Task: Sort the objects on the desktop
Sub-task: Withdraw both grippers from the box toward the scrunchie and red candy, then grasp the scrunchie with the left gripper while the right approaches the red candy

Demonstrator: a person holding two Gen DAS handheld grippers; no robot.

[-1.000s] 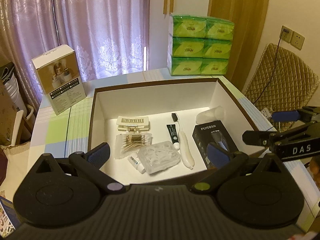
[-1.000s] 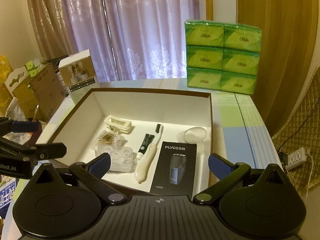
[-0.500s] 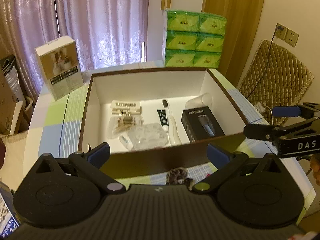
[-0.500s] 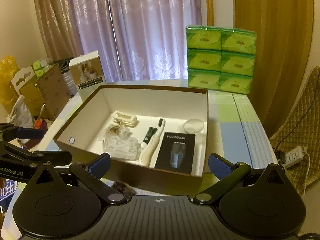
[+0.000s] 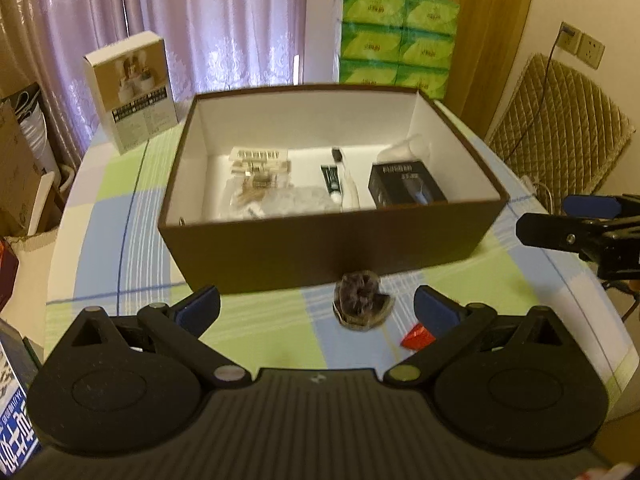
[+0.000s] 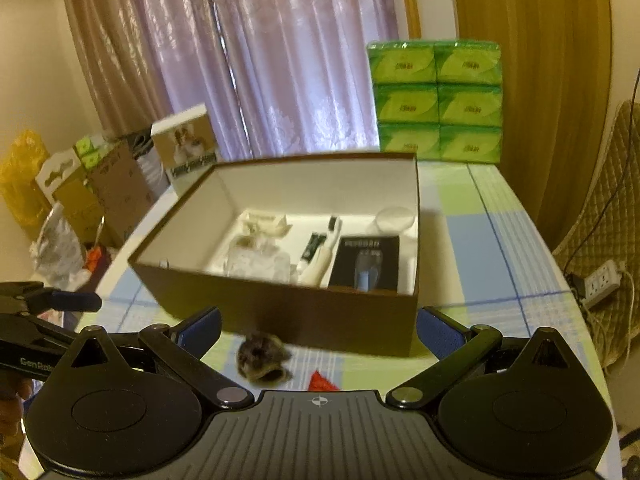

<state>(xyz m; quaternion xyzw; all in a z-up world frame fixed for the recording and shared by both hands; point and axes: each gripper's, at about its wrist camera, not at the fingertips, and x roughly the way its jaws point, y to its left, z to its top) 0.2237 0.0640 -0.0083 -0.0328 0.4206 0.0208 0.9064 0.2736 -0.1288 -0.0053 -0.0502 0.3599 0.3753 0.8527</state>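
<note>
On the checked table point(image 5: 120, 216) sits a brown box point(image 5: 332, 244), open top, white inside. Contents, left to right: pale clips point(image 5: 260, 158) at the back, clear bags point(image 5: 280, 200) in front of them, dark tube point(image 5: 331, 178), white toothbrush point(image 5: 350, 194) touching the tube, black shaver box point(image 5: 404, 184) against the right wall, clear cup point(image 5: 412, 146) behind it. Everything is blurred, fine detail unreadable.

Outside, just in front of the box's near wall: dark scrunchie point(image 5: 360, 302) on the table, red wrapper point(image 5: 416, 338) near it to the right, apart from it.

Left gripper point(image 5: 316, 308) above the table, jaws wide apart, nothing between the pads; scrunchie lies roughly centred ahead of them. Right gripper point(image 6: 318, 326) likewise spread wide and empty; in its view the scrunchie point(image 6: 262, 356) sits left of centre, wrapper point(image 6: 322, 382) at the body edge.

Behind the box: green tissue packs point(image 5: 396, 40) stacked, white carton point(image 5: 132, 90) upright at far left, curtain point(image 5: 220, 20) beyond.
</note>
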